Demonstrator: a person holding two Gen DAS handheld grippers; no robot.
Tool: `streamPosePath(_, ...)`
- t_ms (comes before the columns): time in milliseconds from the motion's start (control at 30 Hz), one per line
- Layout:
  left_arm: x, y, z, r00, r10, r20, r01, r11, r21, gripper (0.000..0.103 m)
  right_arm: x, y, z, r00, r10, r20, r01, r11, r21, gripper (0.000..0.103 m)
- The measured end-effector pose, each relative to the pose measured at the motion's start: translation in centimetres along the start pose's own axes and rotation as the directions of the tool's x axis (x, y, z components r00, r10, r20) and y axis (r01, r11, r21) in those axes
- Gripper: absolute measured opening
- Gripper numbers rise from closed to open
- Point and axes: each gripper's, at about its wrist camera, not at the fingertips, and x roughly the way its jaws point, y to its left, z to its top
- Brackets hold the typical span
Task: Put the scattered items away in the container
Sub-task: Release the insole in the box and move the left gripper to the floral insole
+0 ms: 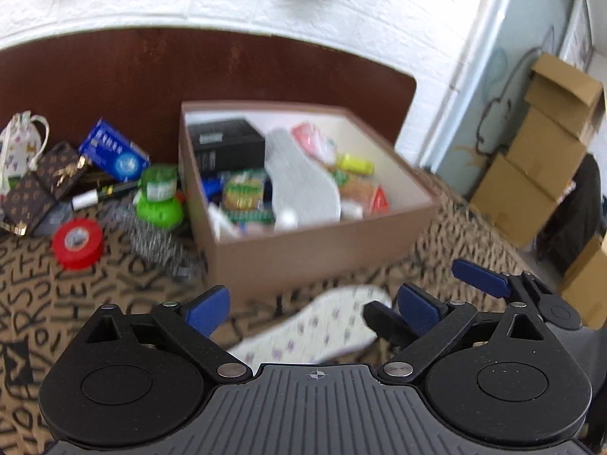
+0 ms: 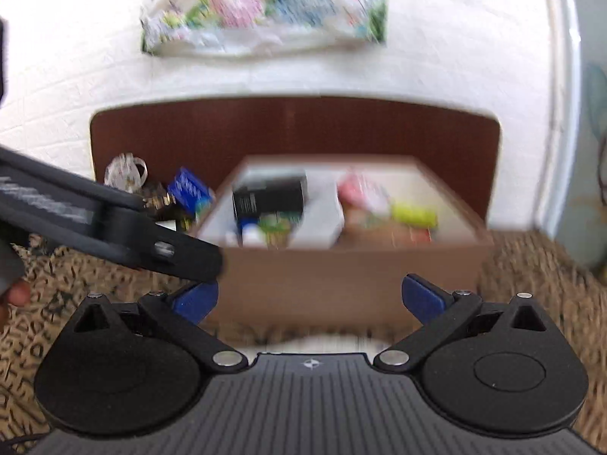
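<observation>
A brown cardboard box (image 1: 303, 254) holds several items, among them a black carton (image 1: 224, 144) and a grey insole (image 1: 299, 178). My left gripper (image 1: 315, 311) is open just in front of the box, above a white patterned insole (image 1: 322, 326) lying on the cloth. The right gripper's blue fingers (image 1: 481, 276) show at the right in the left wrist view. In the right wrist view my right gripper (image 2: 309, 299) is open and empty before the box (image 2: 341, 280). The left gripper's arm (image 2: 114, 227) crosses that view at the left.
Left of the box lie a red tape roll (image 1: 77, 242), a green toy (image 1: 159, 197), a blue packet (image 1: 114, 151), a patterned wallet (image 1: 41, 185), a drawstring pouch (image 1: 19, 144) and a steel scrubber (image 1: 155, 239). Stacked cardboard boxes (image 1: 542, 151) stand at the right.
</observation>
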Motion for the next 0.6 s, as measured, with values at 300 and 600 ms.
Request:
streamPosePath(300,5.2,2.4,-4.5,0.991,0.039,-0.13,-0.04,0.999,-0.006,0.099,1.1,-1.6,-6.4,0.981,-0.004,-0.195,0.038,0.984,0.172,0.101)
streamPosePath(600,8.8,3.9,-5.1,0.975,0.028,-0.222,-0.014,0.998,0.065,0.088,3.0,-4.5,-7.0,0.973,0.076,-0.218,0.009,0.931,0.364,0.072)
